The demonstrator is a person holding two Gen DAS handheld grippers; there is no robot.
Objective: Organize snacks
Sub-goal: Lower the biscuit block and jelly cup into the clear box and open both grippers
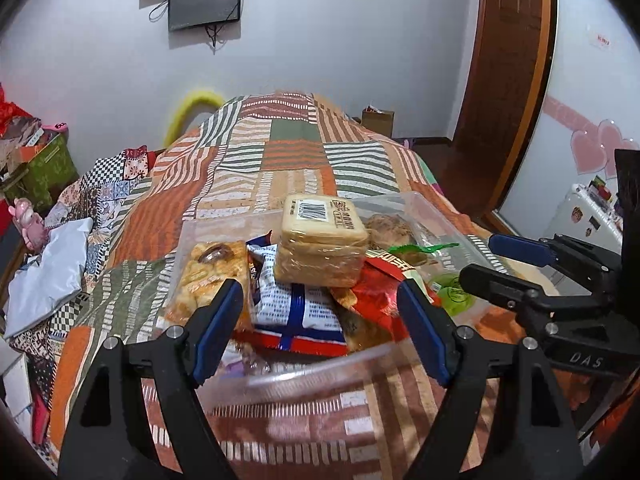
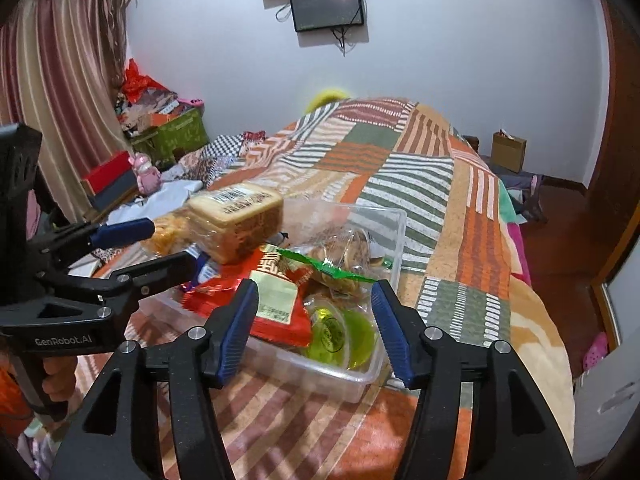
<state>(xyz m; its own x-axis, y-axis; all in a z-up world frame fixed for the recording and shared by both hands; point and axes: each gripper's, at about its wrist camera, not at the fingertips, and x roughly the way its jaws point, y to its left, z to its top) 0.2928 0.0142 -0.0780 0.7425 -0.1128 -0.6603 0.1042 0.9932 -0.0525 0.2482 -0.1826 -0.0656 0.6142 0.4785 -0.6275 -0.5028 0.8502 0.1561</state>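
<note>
A clear plastic bin (image 1: 304,372) sits on the patchwork bed, piled with snacks. A wrapped block of crackers (image 1: 320,240) lies on top of a blue-and-white packet (image 1: 296,304), beside a red packet (image 1: 376,292), a green jelly cup (image 1: 452,292) and an orange snack pack (image 1: 208,276). My left gripper (image 1: 320,324) is open and empty at the bin's near side. My right gripper (image 2: 314,324) is open and empty over the bin (image 2: 332,376), above the red packet (image 2: 280,312) and jelly cup (image 2: 340,332). The crackers (image 2: 240,220) show at the left.
The patchwork bedspread (image 1: 280,152) stretches away to the far wall. Clutter, boxes and a pink toy (image 1: 30,220) lie at the left of the bed. A wooden door (image 1: 504,80) and a white fridge (image 1: 580,216) stand to the right. A screen (image 1: 204,2) hangs on the wall.
</note>
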